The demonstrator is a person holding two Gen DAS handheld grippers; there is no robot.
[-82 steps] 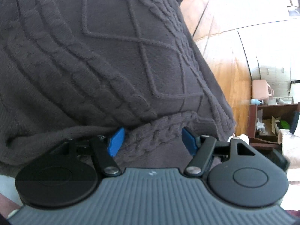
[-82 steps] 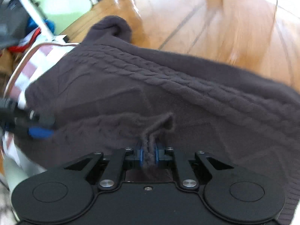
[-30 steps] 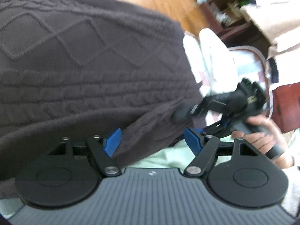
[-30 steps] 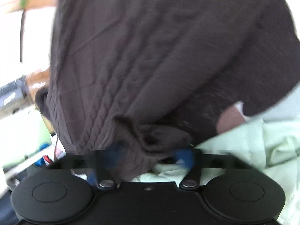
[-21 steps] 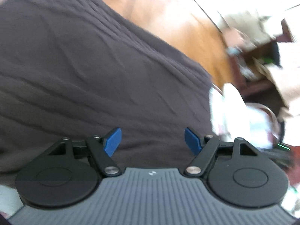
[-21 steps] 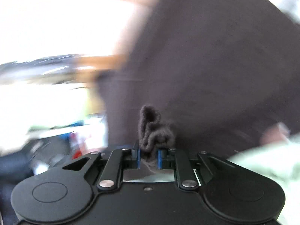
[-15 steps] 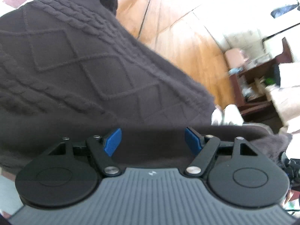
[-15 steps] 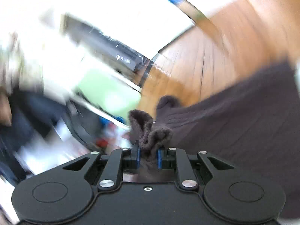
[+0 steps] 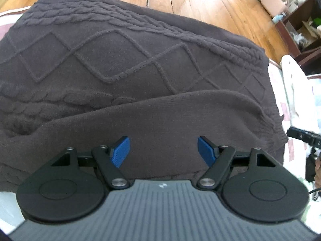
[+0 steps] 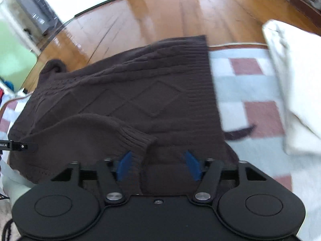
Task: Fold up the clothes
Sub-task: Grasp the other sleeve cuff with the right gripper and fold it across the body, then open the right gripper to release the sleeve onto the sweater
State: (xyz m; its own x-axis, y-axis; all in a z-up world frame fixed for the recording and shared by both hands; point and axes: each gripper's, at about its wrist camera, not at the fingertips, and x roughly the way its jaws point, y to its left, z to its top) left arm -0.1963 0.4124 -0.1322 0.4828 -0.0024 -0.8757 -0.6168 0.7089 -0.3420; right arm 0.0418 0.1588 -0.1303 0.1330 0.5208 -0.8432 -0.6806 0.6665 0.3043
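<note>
— Both grippers have let go now. Half a second ago the right gripper [image 10: 157, 165] was pinching a bunch of knit at the cuff; now its blue fingers [image 10: 124, 164] stand wide, and the ribbed cuff [image 10: 140, 138] lies loose just in front of them.

— And the left?

— Starting from the left of the sweater [image 9: 130, 60]: the left gripper [image 9: 163, 151] hovers over the near edge, fingers [image 9: 120, 151] spread wide, nothing between them. It was already spread a moment ago, so nothing has changed in its state; only the view has settled.

— Where does the sweater sit?

— Spread on a checked blanket [image 10: 250, 108], its far edge reaching the wooden floor [image 10: 160, 16]. The sleeve [image 9: 160, 118] is laid across the near part of the sweater, running from its left side to the cuff near its right hem. To the right of the sweater there is a pale, bulky fabric mass [image 10: 291, 84]; I cannot tell what it is.

— So what does the release mean?

— My reading: the sleeve fold is placed. 2.7 seconds ago the sweater hung from the right gripper; now it lies flat with the sleeve tucked over. Next probably comes the other sleeve or a fold of the body, which calls for a fresh grasp at an edge.
</note>
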